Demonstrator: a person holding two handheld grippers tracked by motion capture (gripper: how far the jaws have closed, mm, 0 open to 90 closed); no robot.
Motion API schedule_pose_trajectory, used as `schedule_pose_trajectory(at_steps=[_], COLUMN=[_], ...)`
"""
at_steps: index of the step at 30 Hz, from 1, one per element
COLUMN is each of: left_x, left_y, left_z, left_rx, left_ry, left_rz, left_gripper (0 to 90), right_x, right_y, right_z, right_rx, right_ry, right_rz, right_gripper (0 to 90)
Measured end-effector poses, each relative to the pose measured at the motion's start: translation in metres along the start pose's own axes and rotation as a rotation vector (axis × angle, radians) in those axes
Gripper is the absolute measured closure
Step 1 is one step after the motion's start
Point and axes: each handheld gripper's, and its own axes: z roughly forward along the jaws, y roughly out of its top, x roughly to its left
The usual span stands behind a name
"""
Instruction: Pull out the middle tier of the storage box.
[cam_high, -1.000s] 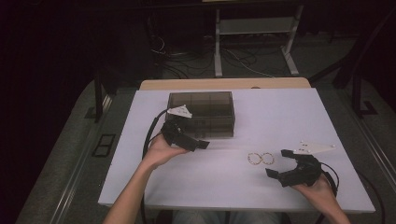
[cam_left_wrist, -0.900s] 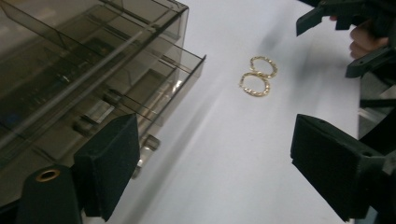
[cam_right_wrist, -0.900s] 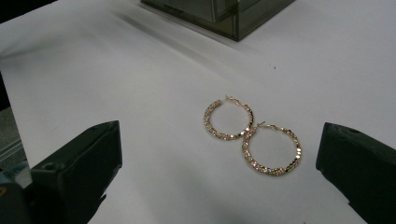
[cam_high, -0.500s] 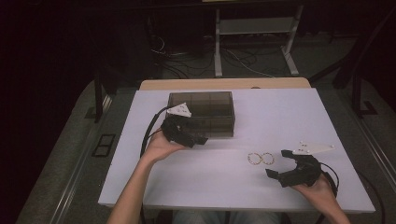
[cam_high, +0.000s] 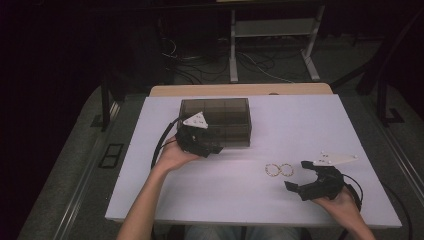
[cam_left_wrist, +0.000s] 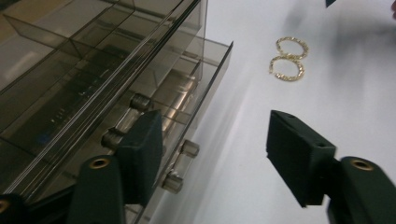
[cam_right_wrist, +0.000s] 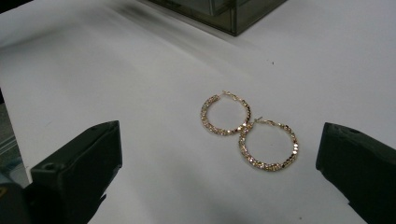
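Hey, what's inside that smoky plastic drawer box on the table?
Through the tinted box walls, divider partitions and a slightly open drawer with a bar handle show. No contents are apparent, but the dark tint hides the deeper compartments.

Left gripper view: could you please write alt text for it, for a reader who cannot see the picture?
The left gripper, jaws apart and just closing, is at the front of a smoky clear drawer box; one jaw lies over a drawer's bar handle, the other over the white table. Two gold hoop earrings lie on the table beyond.
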Motion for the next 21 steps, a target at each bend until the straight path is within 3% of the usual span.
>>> schedule_pose_trajectory(at_steps=[7,21], left_x=[0.003,0.012], left_y=[-0.005,-0.013], left_z=[0.006,0.011], left_rx=[0.013,-0.007], left_ry=[0.029,0.023], left_rz=[0.034,0.014], left_gripper=[45.7,58.3], right_x=[0.0,0.0], right_y=[0.0,0.0], right_z=[0.0,0.0], right_rx=[0.003,0.004], right_ry=[-0.005,-0.005], right_rz=[-0.006,-0.007], right_gripper=[0.0,0.0])
